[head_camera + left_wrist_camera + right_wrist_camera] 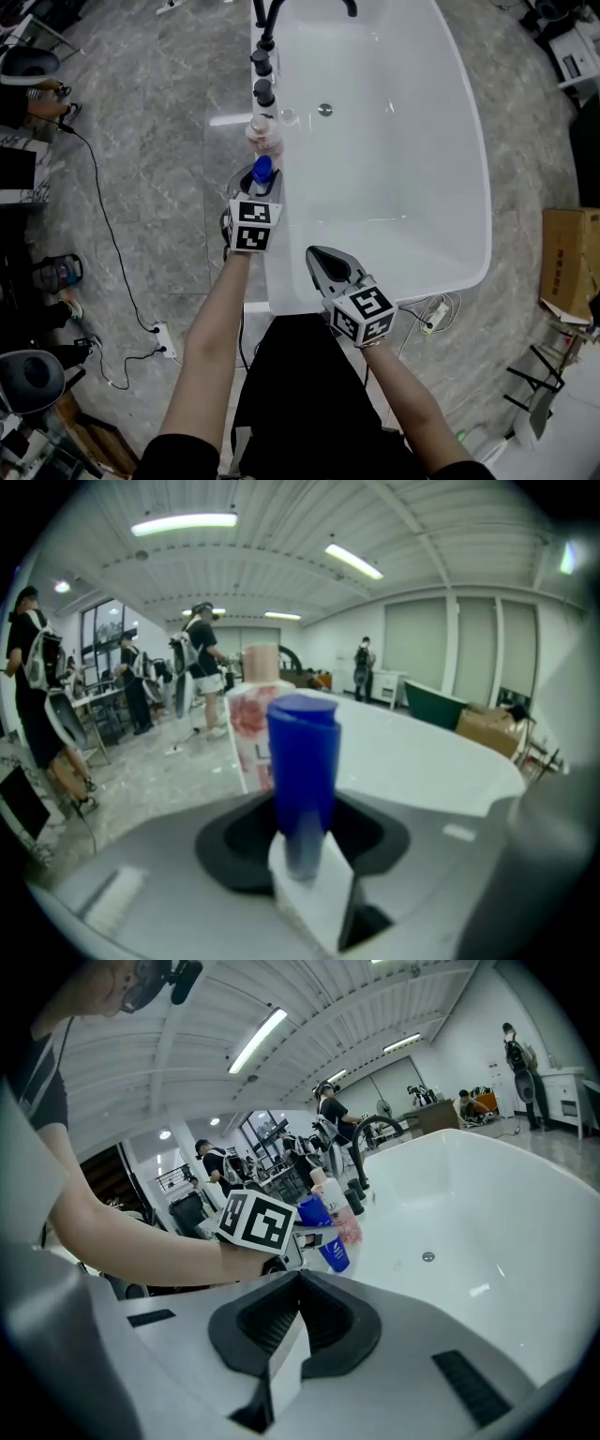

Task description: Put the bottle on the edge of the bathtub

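A blue-capped bottle (262, 172) stands between the jaws of my left gripper (260, 183), which is shut on it at the left rim of the white bathtub (278, 281). In the left gripper view the blue bottle (302, 761) rises straight up from the jaws. Just beyond it a white-and-pink bottle (264, 136) stands on the rim. In the right gripper view the blue bottle (328, 1234) leans slightly in the left gripper (314, 1237). My right gripper (317, 255) is shut and empty over the tub's near end.
Black faucet knobs (263, 67) line the rim past the pink bottle, with the black spout (268, 13) at the far end. The drain (325, 110) lies in the tub floor. A cardboard box (570, 262) stands at right; cables (112, 244) and a power strip (165, 339) lie left.
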